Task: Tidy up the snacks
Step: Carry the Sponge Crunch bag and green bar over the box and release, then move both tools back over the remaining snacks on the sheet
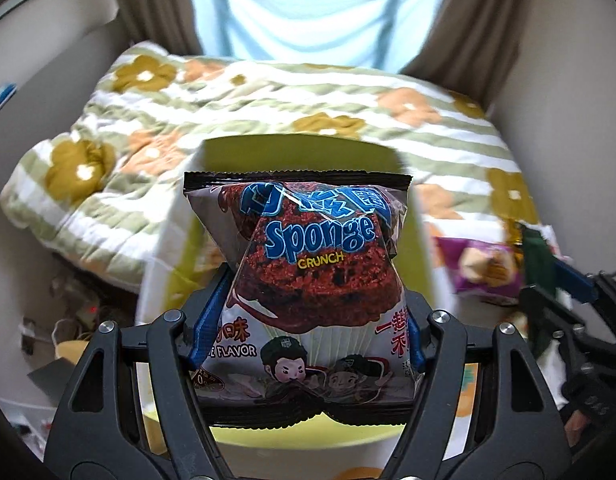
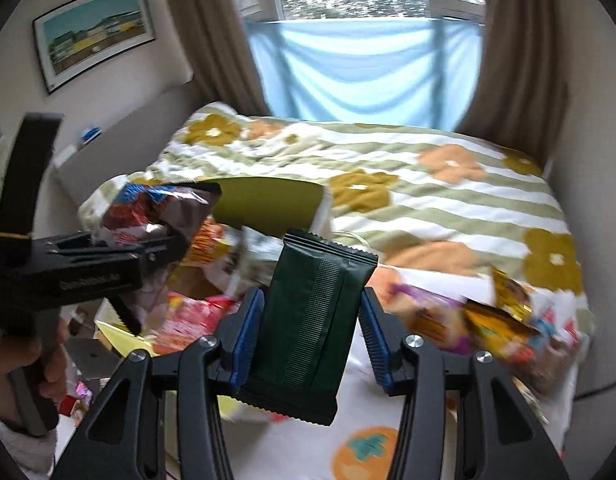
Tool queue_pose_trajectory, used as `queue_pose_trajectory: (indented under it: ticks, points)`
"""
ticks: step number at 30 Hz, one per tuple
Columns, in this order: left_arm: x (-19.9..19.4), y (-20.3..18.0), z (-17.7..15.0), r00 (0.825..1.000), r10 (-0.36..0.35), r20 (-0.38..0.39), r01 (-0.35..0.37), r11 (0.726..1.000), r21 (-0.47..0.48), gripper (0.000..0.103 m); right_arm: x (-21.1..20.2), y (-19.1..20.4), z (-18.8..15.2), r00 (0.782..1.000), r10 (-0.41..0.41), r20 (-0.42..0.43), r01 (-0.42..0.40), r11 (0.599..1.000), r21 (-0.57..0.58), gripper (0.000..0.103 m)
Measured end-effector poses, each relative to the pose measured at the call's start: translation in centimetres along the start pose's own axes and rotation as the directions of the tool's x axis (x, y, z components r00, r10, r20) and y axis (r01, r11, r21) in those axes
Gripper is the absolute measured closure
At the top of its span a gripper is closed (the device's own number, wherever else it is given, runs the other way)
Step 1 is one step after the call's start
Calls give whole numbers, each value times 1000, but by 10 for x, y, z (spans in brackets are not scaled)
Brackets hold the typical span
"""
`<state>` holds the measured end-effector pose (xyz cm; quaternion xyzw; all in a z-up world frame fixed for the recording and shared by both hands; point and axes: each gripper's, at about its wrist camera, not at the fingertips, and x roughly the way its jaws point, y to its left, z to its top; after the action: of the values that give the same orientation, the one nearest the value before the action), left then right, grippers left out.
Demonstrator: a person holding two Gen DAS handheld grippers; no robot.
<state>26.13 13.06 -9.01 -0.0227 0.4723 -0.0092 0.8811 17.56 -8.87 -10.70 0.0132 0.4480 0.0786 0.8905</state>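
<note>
Black claw arms filled the bottom of both views. Dead centre in the left wrist view, the left claw (image 1: 308, 320) was clamped on a brown snack bag (image 1: 304, 280) marked "Sponge Crunch", its blue pads (image 1: 207, 320) pressing in on both sides of the pack. Behind the bag, a yellow-green box (image 1: 407, 216) sat on the flowered quilt (image 1: 268, 96). Off at the right edge of that frame, a purple snack pack (image 1: 483, 272) lay on the bed.

Over in the right wrist view, the right claw (image 2: 308, 332) carried a dark green packet (image 2: 308, 328) upright in the lower middle; the left pad touched it, while a sliver of a gap showed at the right pad (image 2: 373, 340), so whether the grip was firm I could not tell. At mid left, the other claw showed from the side with the brown bag. Loose snacks (image 2: 487, 320) were scattered on the bed, lower right, blurred. Across the top of the frame were brown curtains (image 2: 515, 40) and a blue cloth (image 2: 363, 68).
</note>
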Motion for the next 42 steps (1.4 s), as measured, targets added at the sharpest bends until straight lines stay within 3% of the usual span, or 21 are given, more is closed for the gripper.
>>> queue_pose_trajectory:
  ticks: [7, 9, 11, 16, 23, 31, 32, 33, 35, 42]
  points:
    - [50, 42, -4, 997, -3, -82, 2, 1000, -10, 30, 43, 34, 13, 998, 32, -52, -33, 999, -15, 58]
    - [58, 44, -6, 995, 5, -100, -6, 1000, -10, 9, 50, 37, 12, 997, 29, -67, -29, 999, -12, 58]
    - [63, 49, -8, 993, 10, -115, -11, 1000, -6, 0, 56, 40, 11, 996, 24, -83, -24, 1000, 1, 58]
    - [66, 57, -19, 991, 19, -130, -17, 1000, 16, 0, 64, 39, 6, 993, 15, -115, -14, 1000, 15, 58]
    - [33, 56, -35, 999, 17, -49, -15, 999, 38, 0, 60, 47, -4, 991, 36, -128, -40, 999, -29, 58]
    - [9, 57, -45, 999, 42, -20, -42, 999, 9, 0, 66, 55, -8, 984, 84, -155, -92, 995, -47, 57]
    - [8, 59, -45, 999, 48, -17, -48, 999, 0, 0, 67, 56, -9, 983, 89, -158, -98, 994, -49, 50]
    - [6, 59, -46, 999, 51, -12, -51, 999, -7, 0, 68, 57, -10, 982, 96, -162, -106, 993, -52, 32]
    - [3, 61, -50, 999, 52, -7, -53, 999, -14, 0, 71, 58, -15, 977, 109, -182, -121, 991, -56, 6]
    - [2, 66, -65, 999, 44, -23, -45, 999, -19, 0, 62, 63, -34, 981, 77, -180, -91, 993, -73, 4]
